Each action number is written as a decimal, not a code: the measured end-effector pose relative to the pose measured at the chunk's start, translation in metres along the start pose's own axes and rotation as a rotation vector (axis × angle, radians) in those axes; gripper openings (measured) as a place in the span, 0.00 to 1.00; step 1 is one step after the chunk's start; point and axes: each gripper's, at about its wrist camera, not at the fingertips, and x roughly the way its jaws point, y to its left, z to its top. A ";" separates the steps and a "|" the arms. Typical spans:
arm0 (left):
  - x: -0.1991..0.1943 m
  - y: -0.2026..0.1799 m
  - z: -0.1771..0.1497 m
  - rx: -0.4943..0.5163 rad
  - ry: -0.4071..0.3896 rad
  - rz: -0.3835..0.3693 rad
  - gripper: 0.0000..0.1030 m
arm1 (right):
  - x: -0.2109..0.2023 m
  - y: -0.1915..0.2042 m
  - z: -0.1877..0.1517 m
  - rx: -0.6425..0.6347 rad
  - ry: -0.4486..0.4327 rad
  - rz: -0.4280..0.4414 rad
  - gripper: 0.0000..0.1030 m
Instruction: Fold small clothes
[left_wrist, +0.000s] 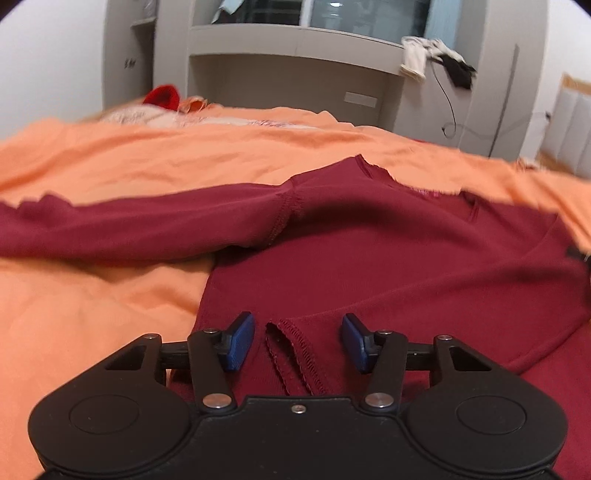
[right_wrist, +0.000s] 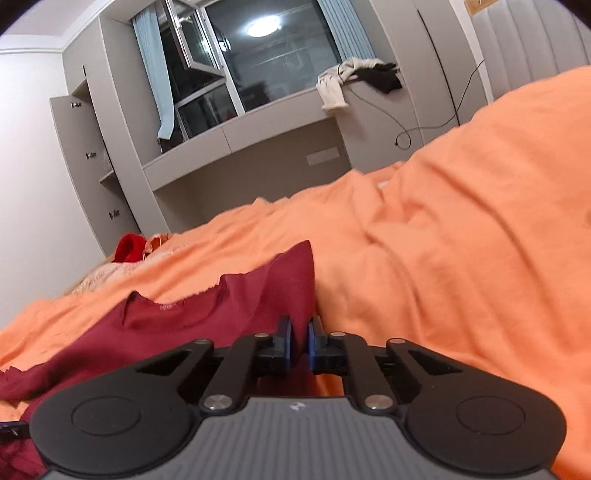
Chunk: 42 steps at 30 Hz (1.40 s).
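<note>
A dark red long-sleeved top (left_wrist: 388, 254) lies on an orange bedsheet (left_wrist: 110, 162). One sleeve stretches out to the left. The other sleeve is folded across the body, and its stitched cuff (left_wrist: 295, 358) lies between the pads of my left gripper (left_wrist: 297, 341), which is open just above it. In the right wrist view my right gripper (right_wrist: 300, 345) is shut on the red top (right_wrist: 207, 314) at its shoulder edge and lifts that fabric into a peak above the sheet.
The orange sheet (right_wrist: 461, 258) covers the bed in rumpled folds. A bright red garment (left_wrist: 162, 96) lies at the far end of the bed. Grey cabinets and a window shelf (right_wrist: 258, 136) with draped clothes (right_wrist: 354, 79) stand behind the bed.
</note>
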 end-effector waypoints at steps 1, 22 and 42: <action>0.000 -0.002 0.000 0.018 -0.004 0.007 0.54 | 0.000 0.001 -0.001 -0.029 0.005 -0.003 0.11; -0.003 -0.011 -0.011 0.068 -0.023 0.019 0.92 | -0.044 0.060 -0.061 -0.829 0.070 -0.104 0.46; -0.002 -0.006 -0.007 0.058 -0.005 0.011 0.97 | -0.083 0.019 -0.020 -0.419 0.212 0.106 0.68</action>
